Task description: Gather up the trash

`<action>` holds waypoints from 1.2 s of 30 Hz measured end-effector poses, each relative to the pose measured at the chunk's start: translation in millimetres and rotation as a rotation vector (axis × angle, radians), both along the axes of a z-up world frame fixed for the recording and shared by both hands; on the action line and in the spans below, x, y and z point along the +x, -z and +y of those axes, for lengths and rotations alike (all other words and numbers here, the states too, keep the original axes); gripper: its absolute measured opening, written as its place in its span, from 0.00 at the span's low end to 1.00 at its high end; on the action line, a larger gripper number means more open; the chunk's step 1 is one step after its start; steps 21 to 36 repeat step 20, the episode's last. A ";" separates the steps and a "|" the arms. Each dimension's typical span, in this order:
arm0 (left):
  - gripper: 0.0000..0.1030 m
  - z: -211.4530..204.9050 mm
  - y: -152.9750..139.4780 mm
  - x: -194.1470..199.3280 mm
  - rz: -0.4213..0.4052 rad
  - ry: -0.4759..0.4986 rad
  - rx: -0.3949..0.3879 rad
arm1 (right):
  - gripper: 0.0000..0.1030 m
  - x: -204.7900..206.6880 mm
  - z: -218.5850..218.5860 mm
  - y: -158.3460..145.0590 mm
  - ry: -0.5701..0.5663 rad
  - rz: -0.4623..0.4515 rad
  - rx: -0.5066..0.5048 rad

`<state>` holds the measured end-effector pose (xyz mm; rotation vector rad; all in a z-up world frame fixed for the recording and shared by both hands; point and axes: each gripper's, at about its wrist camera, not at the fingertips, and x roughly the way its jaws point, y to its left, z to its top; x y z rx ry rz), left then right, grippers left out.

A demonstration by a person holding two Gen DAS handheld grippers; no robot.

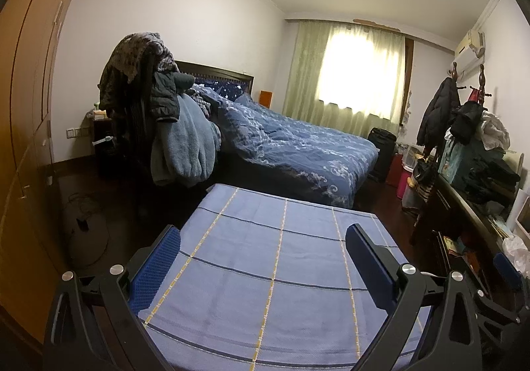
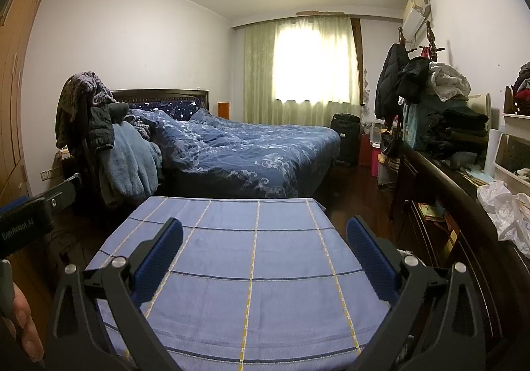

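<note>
Bedroom, checked worktop (image 1: 265, 271) bare before me.
Crumpled white plastic (image 2: 503, 208), likely the trash, lies on the dresser (image 2: 440, 182) to my right; left gripper (image 1: 263, 238) and right gripper (image 2: 265, 233) hover spread, empty. I risk snagging dresser clutter reaching over.

Matt woven checked cloth (image 2: 251, 258); glossy dark wood dresser (image 2: 440, 179).

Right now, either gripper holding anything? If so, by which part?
Nothing held. Left gripper and right gripper are both open, fingers spread over the blue checked cloth, with nothing between them.
</note>
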<state>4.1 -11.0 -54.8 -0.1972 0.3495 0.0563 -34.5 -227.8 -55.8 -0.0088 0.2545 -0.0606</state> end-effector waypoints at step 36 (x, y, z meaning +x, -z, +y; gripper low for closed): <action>0.96 -8.3 -0.2 1.0 0.005 0.033 0.019 | 0.97 1.6 -1.7 3.9 -0.003 0.007 0.000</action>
